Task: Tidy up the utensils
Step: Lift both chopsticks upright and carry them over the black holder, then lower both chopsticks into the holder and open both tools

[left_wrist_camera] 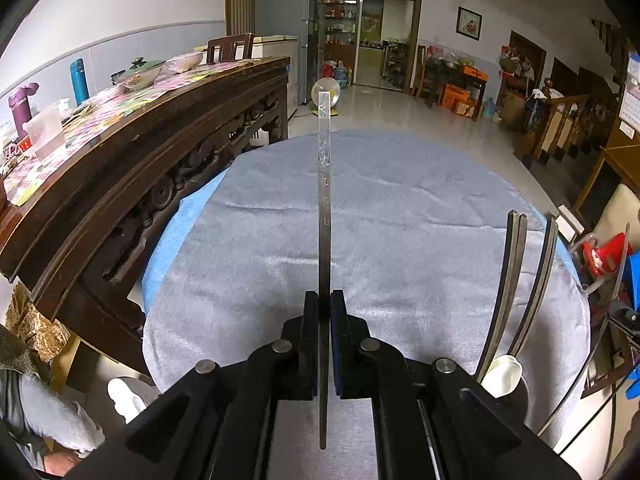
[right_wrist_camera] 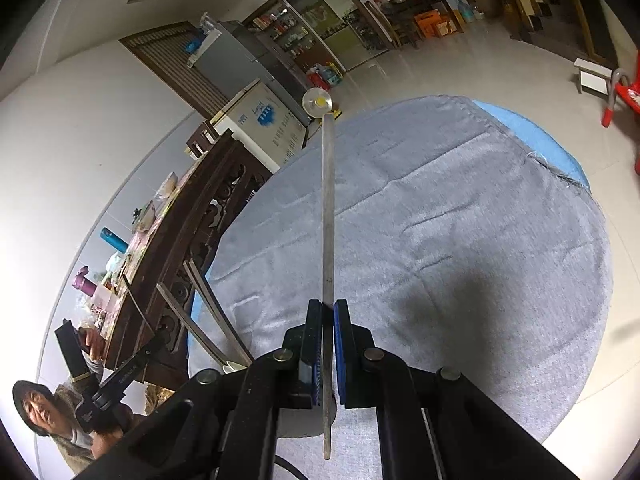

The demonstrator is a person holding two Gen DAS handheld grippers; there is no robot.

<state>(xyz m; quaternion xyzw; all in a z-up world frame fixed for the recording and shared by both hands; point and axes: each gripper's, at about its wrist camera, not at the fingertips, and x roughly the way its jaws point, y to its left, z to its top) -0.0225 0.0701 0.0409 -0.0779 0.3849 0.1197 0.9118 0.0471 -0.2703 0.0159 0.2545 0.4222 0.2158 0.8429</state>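
Note:
My left gripper [left_wrist_camera: 325, 300] is shut on a long flat metal chopstick [left_wrist_camera: 324, 184] with engraved marks; it sticks out forward over the table. To its right, two or three more metal chopsticks [left_wrist_camera: 510, 288] and a white spoon [left_wrist_camera: 502, 376] stand upright together, their base hidden behind my gripper. My right gripper [right_wrist_camera: 328, 308] is shut on a second plain metal chopstick [right_wrist_camera: 328, 208], which also points forward. In the right wrist view the standing chopsticks [right_wrist_camera: 216, 312] and the spoon [right_wrist_camera: 232, 367] appear at the lower left.
A round table under a grey cloth [left_wrist_camera: 400, 208] over a blue one fills both views [right_wrist_camera: 460, 240]. A dark carved sideboard [left_wrist_camera: 140, 152] with bottles and bowls runs along the left. A person [right_wrist_camera: 60, 420] sits at the lower left. A red stool [right_wrist_camera: 624, 96] stands far right.

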